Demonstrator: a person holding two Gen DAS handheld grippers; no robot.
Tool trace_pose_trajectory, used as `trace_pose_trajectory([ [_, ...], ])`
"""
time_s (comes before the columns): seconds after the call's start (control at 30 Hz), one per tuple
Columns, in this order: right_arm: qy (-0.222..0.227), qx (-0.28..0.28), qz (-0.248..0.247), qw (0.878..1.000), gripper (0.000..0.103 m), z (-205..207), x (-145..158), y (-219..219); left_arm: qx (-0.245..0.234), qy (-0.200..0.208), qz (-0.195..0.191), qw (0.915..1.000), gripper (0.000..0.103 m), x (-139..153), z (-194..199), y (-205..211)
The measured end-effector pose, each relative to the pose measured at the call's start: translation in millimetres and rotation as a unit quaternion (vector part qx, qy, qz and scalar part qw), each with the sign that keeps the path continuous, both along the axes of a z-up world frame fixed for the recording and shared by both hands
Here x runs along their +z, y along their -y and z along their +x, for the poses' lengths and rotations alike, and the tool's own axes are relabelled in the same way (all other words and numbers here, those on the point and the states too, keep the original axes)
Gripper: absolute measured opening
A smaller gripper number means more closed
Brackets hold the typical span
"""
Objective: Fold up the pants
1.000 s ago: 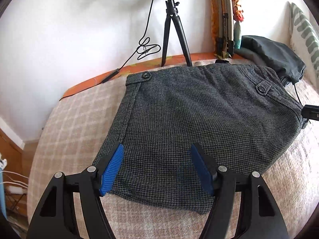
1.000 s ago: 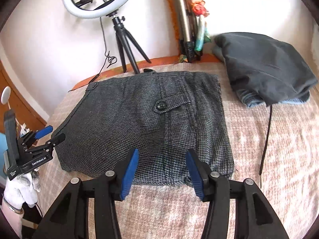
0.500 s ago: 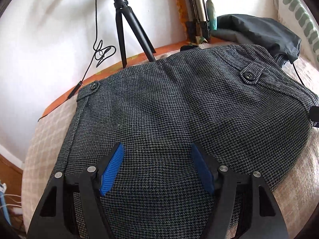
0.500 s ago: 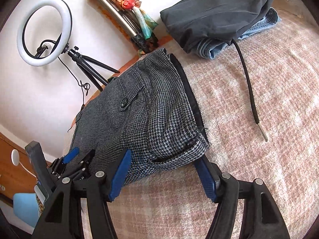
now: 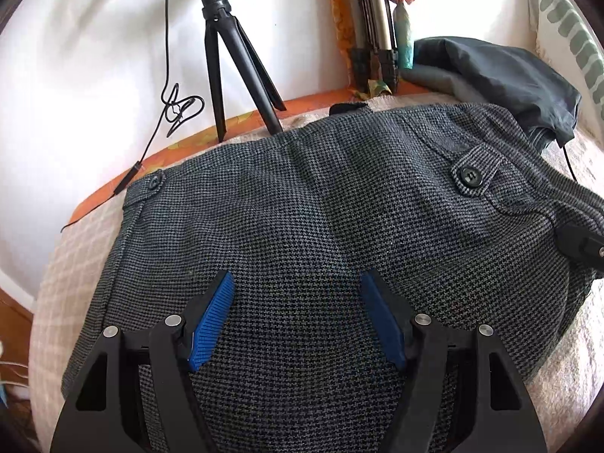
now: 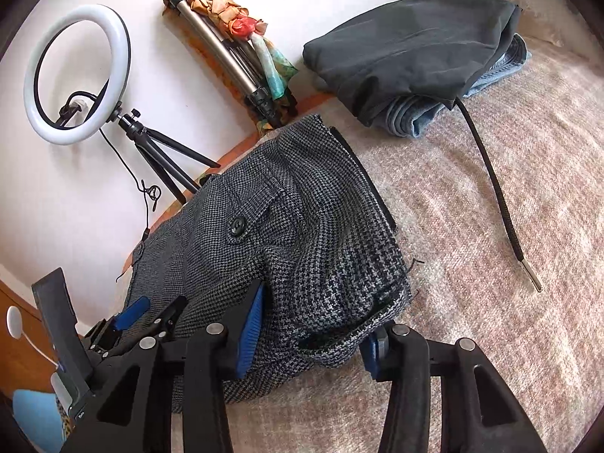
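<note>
Left wrist view: your left gripper (image 5: pixel 296 315) hovers released, jaws wide over the middle of the folded pants (image 5: pixel 339 226) on the bed (image 5: pixel 68 249), seemingly ready to pin the cloth, though contact is unclear.

Right wrist view: your right gripper (image 6: pixel 313 330) is closing, with the pants' near right corner bunched between its jaws, probably to lift for the next fold.
</note>
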State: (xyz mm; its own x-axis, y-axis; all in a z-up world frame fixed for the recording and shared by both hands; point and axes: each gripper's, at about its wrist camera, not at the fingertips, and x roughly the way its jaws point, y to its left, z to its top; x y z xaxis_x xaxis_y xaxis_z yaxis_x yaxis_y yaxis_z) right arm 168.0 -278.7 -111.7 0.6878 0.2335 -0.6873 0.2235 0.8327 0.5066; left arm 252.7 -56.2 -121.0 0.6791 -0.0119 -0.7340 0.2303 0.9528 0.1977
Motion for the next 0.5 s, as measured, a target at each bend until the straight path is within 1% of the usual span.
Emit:
trace_pose_trajectory([
  [0.07,0.001,-0.001,-0.004,1.0,0.038,0,3,0,-0.002,0.007,0.004,1.0,0.07,2,-2,1],
  [0.1,0.003,-0.001,0.003,1.0,0.037,-1,3,2,-0.004,0.008,0.003,1.0,0.07,5,-4,0],
  [0.17,0.01,-0.004,0.037,0.999,0.038,-5,0,9,-0.004,0.016,0.0,0.9999,0.07,11,-11,-5],
  [0.23,0.007,-0.009,0.076,0.997,0.051,-6,-6,18,-0.003,0.021,0.0,0.9998,0.07,14,-15,-9],
  [0.27,0.003,-0.016,0.092,0.996,0.062,-7,-10,22,-0.004,0.022,0.001,0.9998,0.07,15,-17,-11],
  [0.3,0.001,-0.024,0.105,0.994,0.066,-8,-13,26,-0.004,0.02,0.002,0.9998,0.07,14,-17,-12],
  [0.4,0.007,-0.036,0.132,0.991,0.066,-8,-18,34,-0.009,0.014,0.017,0.9997,0.07,8,-19,-11],
  [0.47,0.005,-0.033,0.13,0.991,0.065,-2,-17,33,-0.012,0.016,0.025,0.9995,0.07,3,-20,-8],
  [0.5,0.002,-0.026,0.123,0.992,0.055,2,-17,31,-0.012,0.019,0.027,0.9994,0.07,3,-21,-7],
])
